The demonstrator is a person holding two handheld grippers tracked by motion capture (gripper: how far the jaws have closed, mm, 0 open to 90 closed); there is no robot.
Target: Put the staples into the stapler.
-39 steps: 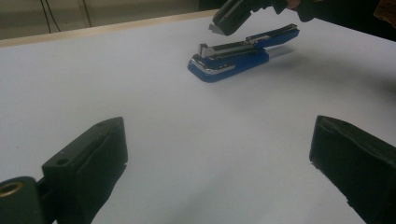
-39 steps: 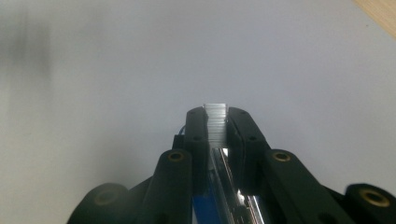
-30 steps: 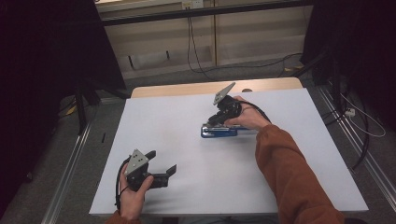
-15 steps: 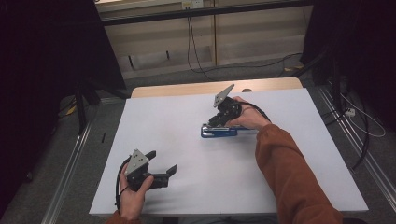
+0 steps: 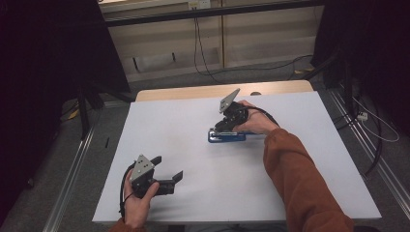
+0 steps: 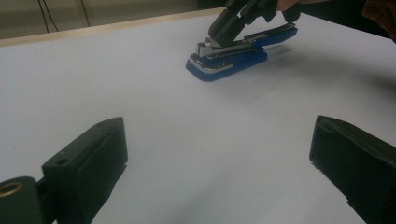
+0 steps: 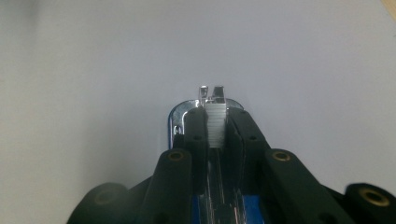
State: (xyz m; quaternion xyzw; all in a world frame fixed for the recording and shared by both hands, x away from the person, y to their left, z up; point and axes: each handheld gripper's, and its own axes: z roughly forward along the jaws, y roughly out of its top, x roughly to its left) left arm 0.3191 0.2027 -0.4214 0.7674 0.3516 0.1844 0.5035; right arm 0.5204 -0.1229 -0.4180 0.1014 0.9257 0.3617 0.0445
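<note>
A blue stapler (image 5: 227,137) lies on the white table (image 5: 300,159), a little right of the middle, its chrome nose pointing left. My right gripper (image 5: 223,126) tilts down onto its front end. In the right gripper view the jaws (image 7: 216,116) stand close together, shut on a silver strip of staples (image 7: 215,133) above the stapler's chrome nose (image 7: 180,116). The left gripper view shows the stapler (image 6: 229,58) far ahead with the other gripper's jaws on it. My left gripper (image 5: 169,166) rests near the front left of the table, open with nothing between its jaws (image 6: 219,140).
A wooden strip (image 5: 193,92) edges the table's far side. Metal rails (image 5: 72,169) run along the floor on both sides, and cables (image 5: 372,125) trail at the right. Dark curtains hang at the left and right.
</note>
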